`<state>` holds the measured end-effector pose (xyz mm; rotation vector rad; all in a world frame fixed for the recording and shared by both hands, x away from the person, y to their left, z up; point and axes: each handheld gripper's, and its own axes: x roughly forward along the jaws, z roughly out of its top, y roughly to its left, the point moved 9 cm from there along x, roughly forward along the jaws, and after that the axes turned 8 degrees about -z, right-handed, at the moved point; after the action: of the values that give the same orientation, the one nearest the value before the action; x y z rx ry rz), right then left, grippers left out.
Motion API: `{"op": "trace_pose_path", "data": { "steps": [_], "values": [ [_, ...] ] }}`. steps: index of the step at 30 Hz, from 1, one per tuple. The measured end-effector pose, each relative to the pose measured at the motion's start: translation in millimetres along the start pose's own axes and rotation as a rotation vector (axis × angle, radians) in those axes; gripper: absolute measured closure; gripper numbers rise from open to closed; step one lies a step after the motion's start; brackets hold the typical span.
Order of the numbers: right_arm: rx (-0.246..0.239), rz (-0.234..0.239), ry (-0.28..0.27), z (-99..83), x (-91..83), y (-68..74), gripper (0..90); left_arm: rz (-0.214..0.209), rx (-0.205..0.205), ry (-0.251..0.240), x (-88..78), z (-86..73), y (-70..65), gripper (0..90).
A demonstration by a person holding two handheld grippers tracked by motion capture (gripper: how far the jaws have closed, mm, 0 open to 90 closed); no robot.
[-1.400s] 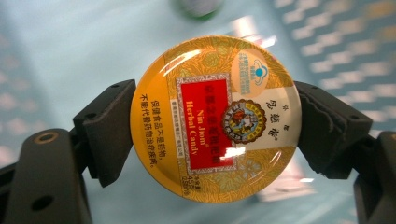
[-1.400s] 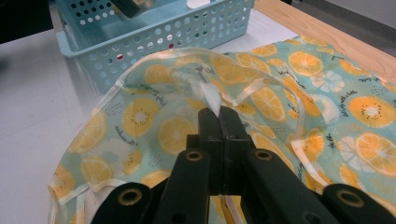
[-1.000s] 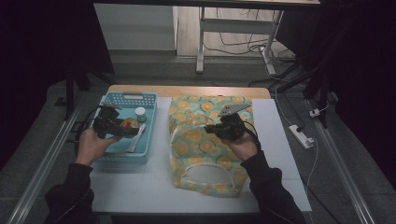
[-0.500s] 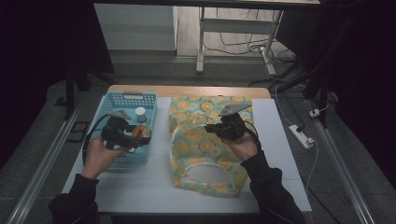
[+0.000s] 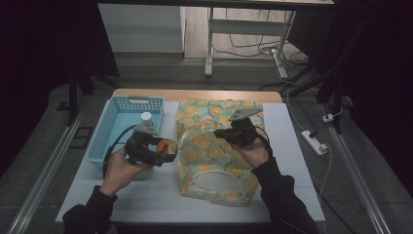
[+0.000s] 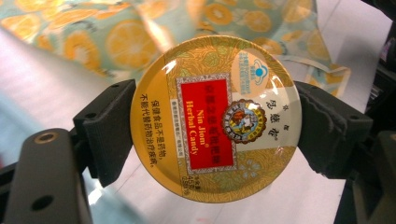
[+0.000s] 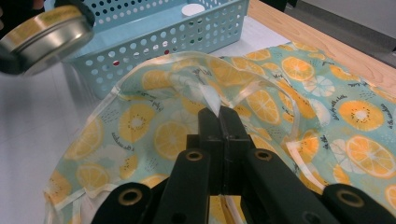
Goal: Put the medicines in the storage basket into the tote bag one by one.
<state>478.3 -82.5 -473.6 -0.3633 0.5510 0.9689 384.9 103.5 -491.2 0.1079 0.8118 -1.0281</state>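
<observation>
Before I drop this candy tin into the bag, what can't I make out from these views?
- Bag inside: in the high view and right gripper view, hidden by its own cloth.
- White-capped item in the basket: too small in the high view, cut off by the basket wall in the right gripper view.
- Candy tin underside: faces away in the left gripper view.

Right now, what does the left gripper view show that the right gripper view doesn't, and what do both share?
The left gripper view gives the candy tin's printed lid, red label reading Herbal Candy, with the left gripper clamped on its rim. The right gripper view gives the blue basket with a white cap inside, the wooden table edge, and the right gripper pinching the bag's rim. Both show the orange-print bag and the tin.
</observation>
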Motion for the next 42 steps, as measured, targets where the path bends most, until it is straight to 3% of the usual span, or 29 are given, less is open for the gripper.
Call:
{"op": "trace_pose_path", "data": {
  "steps": [8, 14, 22, 25, 28, 32, 42],
  "values": [
    [0.000, -0.008, -0.003, -0.3, 0.9, -1.6, 90.0, -0.048, 0.035, 0.032, 29.2, 6.0, -15.9, 20.4],
    [0.000, -0.010, -0.007, 0.6, 1.2, -1.2, 90.0, -0.062, 0.053, 0.058, 52.4, 10.1, -18.8, 20.4],
    [-0.007, 0.001, -0.016, 5.0, -0.2, 4.4, 90.0, -0.104, 0.054, 0.053, 80.8, 23.7, -20.1, 20.4],
    [-0.008, 0.002, -0.021, 6.3, -0.6, 5.0, 90.0, -0.120, 0.047, 0.050, 91.0, 29.2, -17.8, 20.4],
    [-0.006, 0.000, -0.022, 6.7, -0.9, 4.7, 90.0, -0.106, 0.058, 0.059, 100.8, 34.1, -12.9, 20.4],
    [-0.005, 0.002, -0.023, 7.2, -0.7, 5.4, 90.0, -0.099, 0.031, 0.049, 111.9, 39.6, -2.2, 20.4],
    [-0.010, 0.006, -0.014, 6.6, 3.4, 8.4, 90.0, -0.041, 0.015, 0.070, 134.7, 45.2, 23.8, 20.4]
  ]
}}
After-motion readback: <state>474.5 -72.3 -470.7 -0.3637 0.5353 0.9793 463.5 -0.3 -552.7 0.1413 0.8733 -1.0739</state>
